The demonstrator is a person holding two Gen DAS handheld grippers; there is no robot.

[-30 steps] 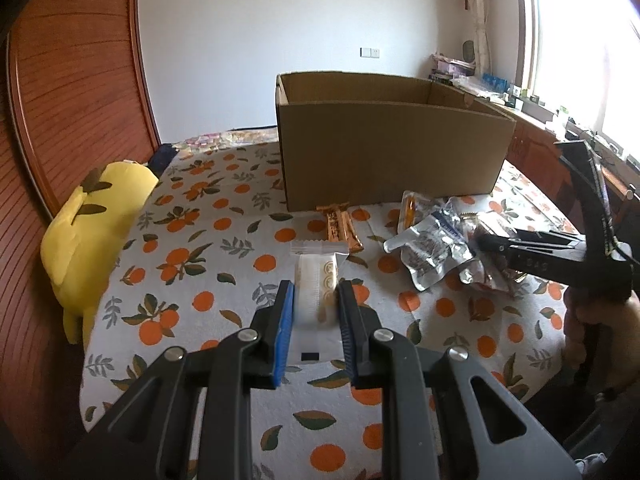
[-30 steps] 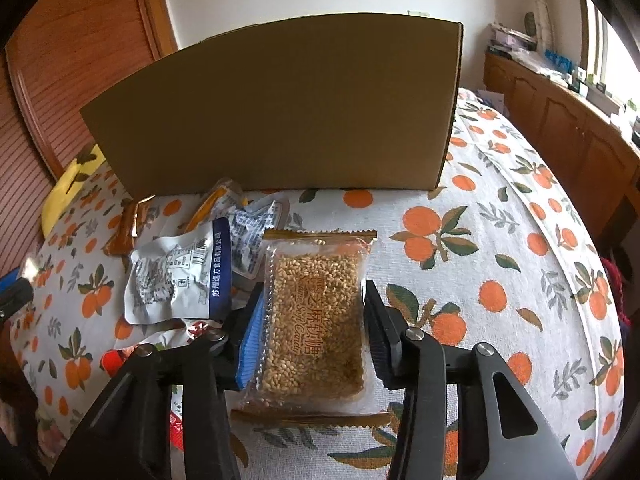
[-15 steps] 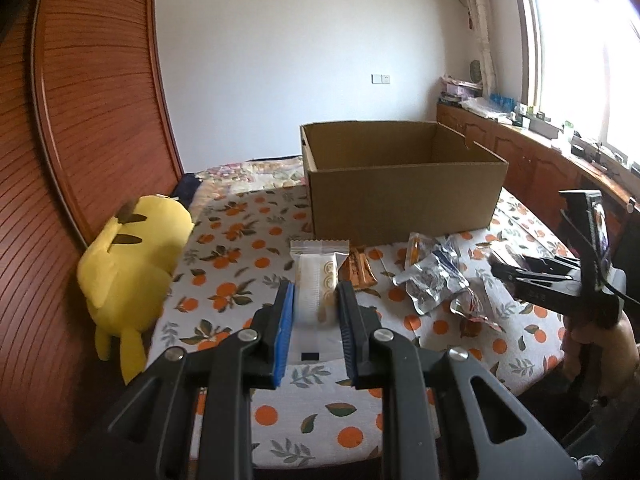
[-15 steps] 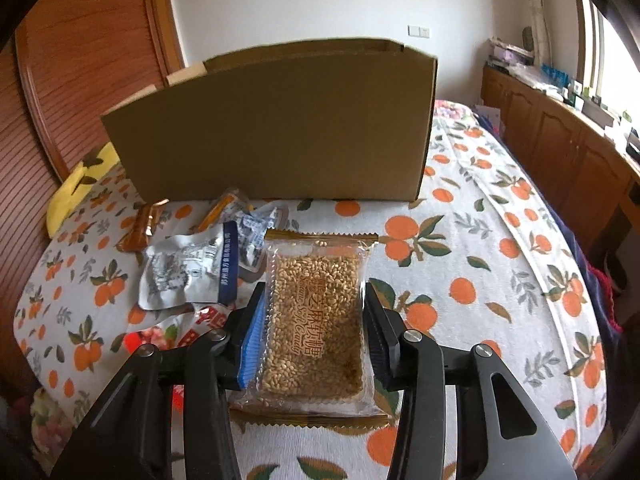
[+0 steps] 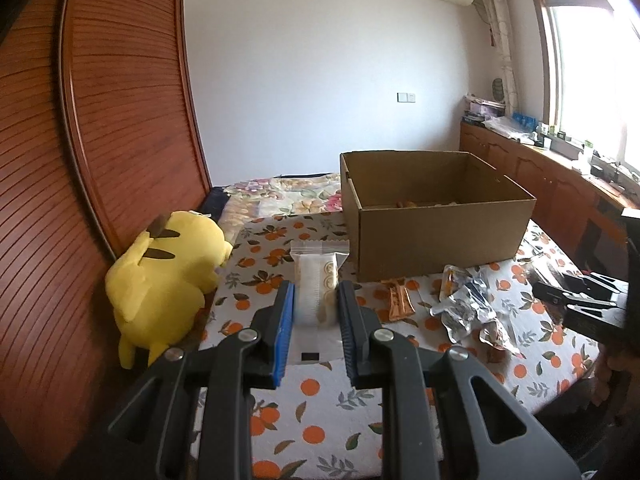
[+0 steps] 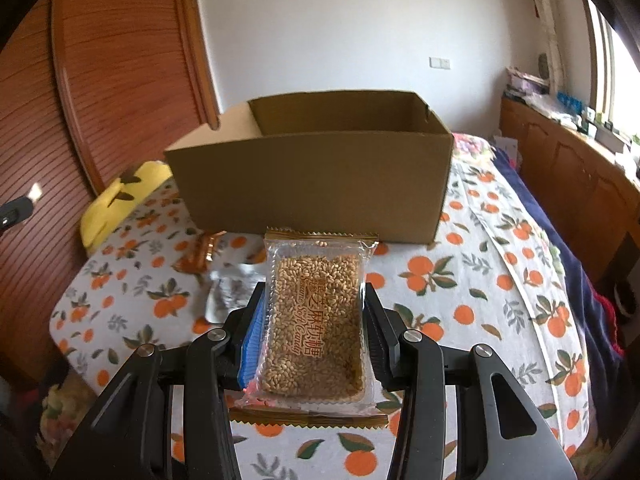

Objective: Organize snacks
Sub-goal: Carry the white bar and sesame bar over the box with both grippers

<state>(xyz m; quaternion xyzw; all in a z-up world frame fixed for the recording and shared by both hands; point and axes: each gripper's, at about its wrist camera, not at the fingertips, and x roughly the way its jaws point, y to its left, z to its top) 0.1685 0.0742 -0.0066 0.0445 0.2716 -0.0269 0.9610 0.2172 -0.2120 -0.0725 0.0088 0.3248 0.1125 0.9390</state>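
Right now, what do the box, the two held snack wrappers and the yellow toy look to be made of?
Box: plain brown cardboard, matte, cut edges at the rim. Sesame candy pack: clear glossy plastic film, contents visible, gold crimped ends. White snack packet: thin plastic film, translucent crimped top, probably. Yellow plush toy: soft fuzzy fabric, stuffed by its rounded shape.
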